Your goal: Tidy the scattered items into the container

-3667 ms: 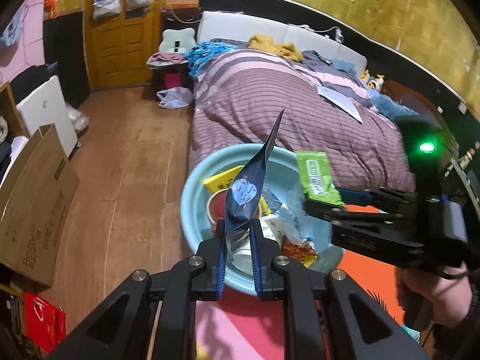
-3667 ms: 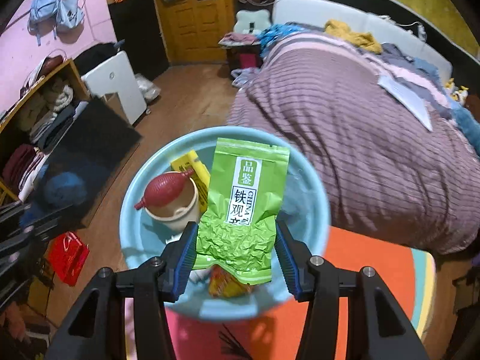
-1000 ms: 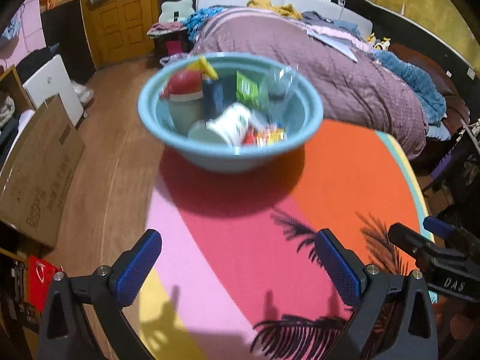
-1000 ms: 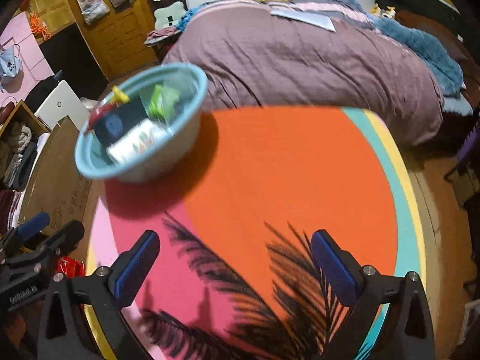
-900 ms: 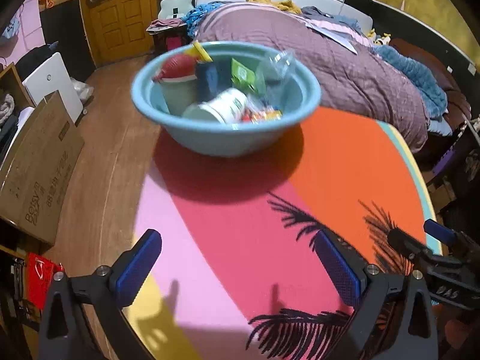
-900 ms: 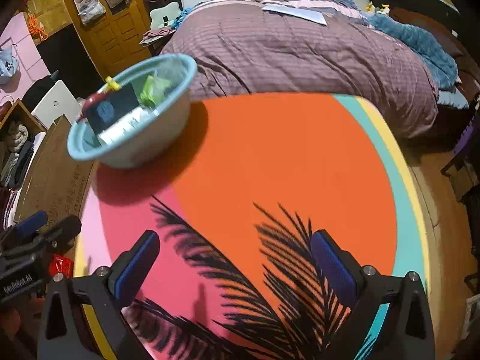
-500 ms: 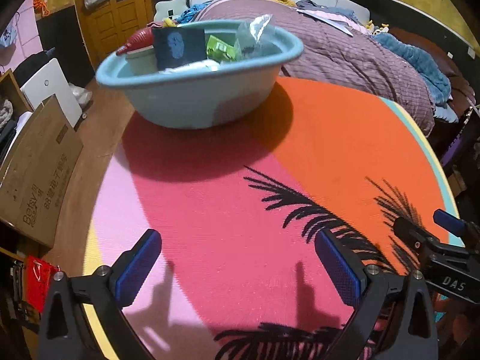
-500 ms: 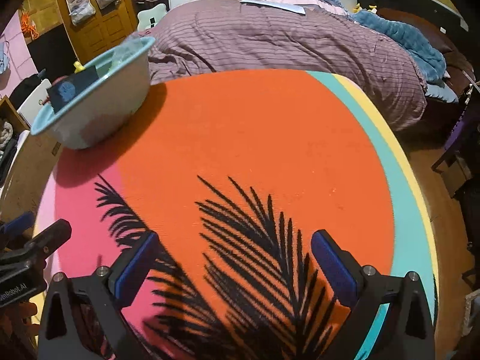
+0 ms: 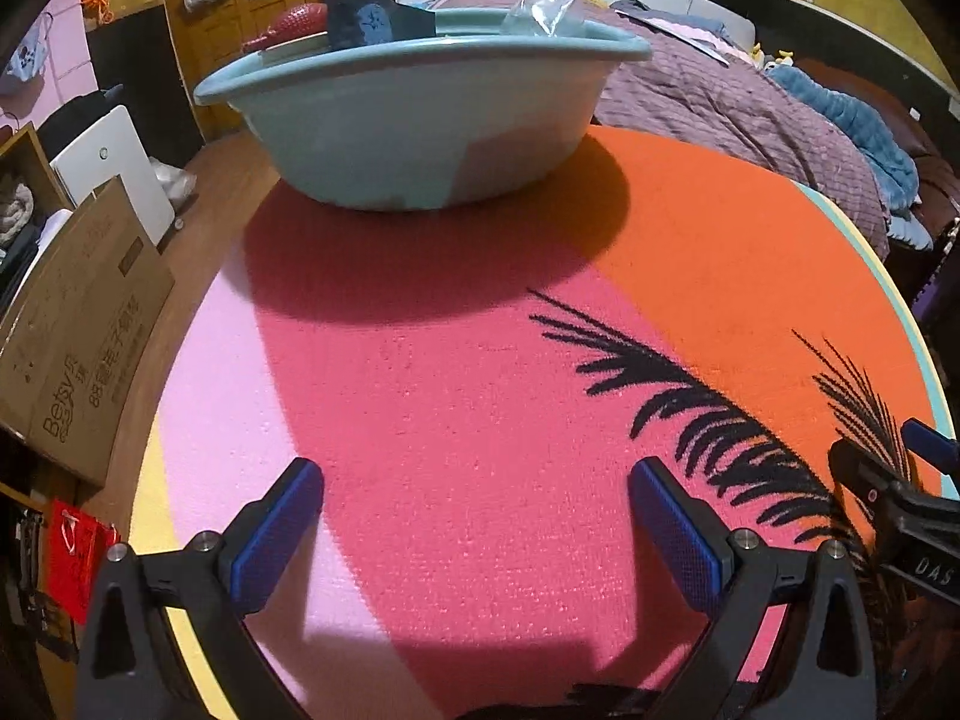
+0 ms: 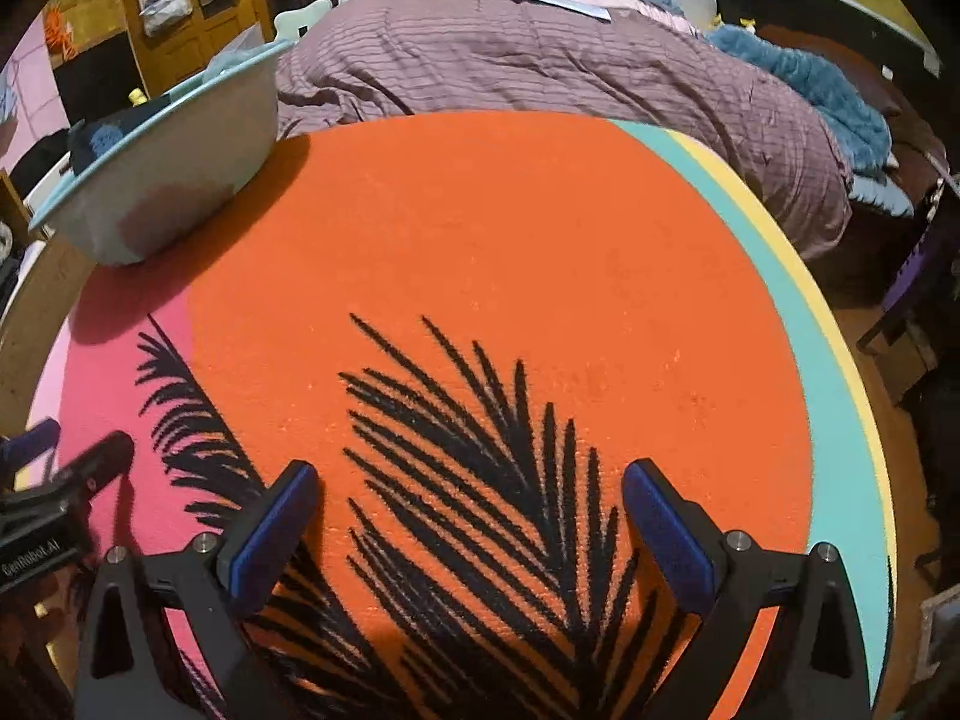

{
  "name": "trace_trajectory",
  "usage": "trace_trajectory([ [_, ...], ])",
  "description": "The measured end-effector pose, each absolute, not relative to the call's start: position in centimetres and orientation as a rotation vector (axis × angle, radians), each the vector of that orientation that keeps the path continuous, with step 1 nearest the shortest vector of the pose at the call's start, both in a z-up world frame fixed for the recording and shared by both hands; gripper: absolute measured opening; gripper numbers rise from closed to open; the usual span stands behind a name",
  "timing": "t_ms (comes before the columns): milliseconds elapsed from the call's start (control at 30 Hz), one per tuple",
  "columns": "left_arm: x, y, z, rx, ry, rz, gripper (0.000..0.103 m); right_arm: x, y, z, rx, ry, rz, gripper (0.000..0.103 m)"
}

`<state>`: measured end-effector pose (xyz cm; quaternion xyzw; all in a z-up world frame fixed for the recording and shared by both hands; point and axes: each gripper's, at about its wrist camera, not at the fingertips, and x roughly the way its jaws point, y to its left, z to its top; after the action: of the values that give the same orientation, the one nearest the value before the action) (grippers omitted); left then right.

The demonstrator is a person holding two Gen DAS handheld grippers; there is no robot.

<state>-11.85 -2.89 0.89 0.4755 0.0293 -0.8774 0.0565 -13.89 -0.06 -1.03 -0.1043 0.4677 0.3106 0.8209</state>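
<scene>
Hovering low over the worktop [image 9: 480, 420], the left claw [image 9: 474, 516] stands wide and holds nothing; the right claw [image 10: 468, 516] is likewise spread wide and empty, a little to its right over the orange part of the mat [image 10: 510, 240]. The basin [image 9: 414, 120] sits at the far left of the worktop, well apart from both claws, with a dark packet [image 9: 363, 24], a red bulb [image 9: 294, 21] and a clear wrapper [image 9: 543, 9] poking above its rim. No loose item shows on the mat in either view, so the tidying looks finished, or nearly so.

The step in hand appears to be a last check and a retreat. To do it well, the person should sweep each camera along the near edge and the sides of the worktop, since those parts are hidden behind the claws. The claws are best kept wide and apart from each other, and clear of the basin, whose tall packet leans near the rim and could tip out if the basin is knocked. Anything found should be pinched by its middle and dropped low into the basin.
</scene>
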Motion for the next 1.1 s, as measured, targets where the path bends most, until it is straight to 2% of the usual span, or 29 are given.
trace_trajectory([
  [233,-11.62,-2.73,0.69,1.367,0.087,-2.7,0.103,-14.31,-0.55,-1.59,-0.209,0.914,0.673,0.103],
  [1100,-11.68,-3.0,0.4,1.366,0.09,-2.703,0.103,-14.68,-0.64,-1.51,-0.207,0.911,0.672,0.103],
])
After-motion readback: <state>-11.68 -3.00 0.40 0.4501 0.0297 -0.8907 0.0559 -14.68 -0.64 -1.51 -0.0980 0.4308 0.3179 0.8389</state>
